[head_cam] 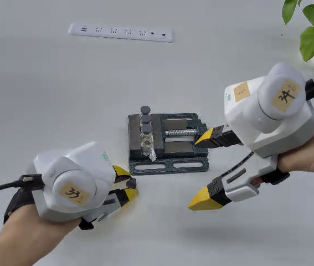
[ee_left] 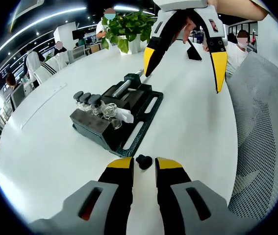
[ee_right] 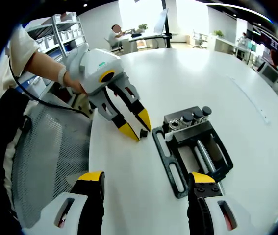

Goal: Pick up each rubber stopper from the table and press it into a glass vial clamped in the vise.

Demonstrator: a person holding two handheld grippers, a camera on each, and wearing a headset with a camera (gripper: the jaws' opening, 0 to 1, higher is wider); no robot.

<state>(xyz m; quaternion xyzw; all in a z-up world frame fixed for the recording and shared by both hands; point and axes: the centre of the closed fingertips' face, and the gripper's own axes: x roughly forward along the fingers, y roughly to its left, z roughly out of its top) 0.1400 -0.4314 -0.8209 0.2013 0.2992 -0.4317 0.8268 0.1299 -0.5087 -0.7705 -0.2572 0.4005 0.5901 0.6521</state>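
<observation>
While the left gripper (head_cam: pixel 129 183), jaws narrow, straddles a stopper (ee_left: pixel 144 161) on the counter (head_cam: pixel 62 83) near the vise (head_cam: pixel 170 164), the right gripper (head_cam: pixel 194 174) hovers wide open; an off-centre pinch could flick the stopper away.

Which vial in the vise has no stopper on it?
The clear vial at the end of the row nearest the person: its mouth is open, while the rest carry dark stoppers.
</observation>
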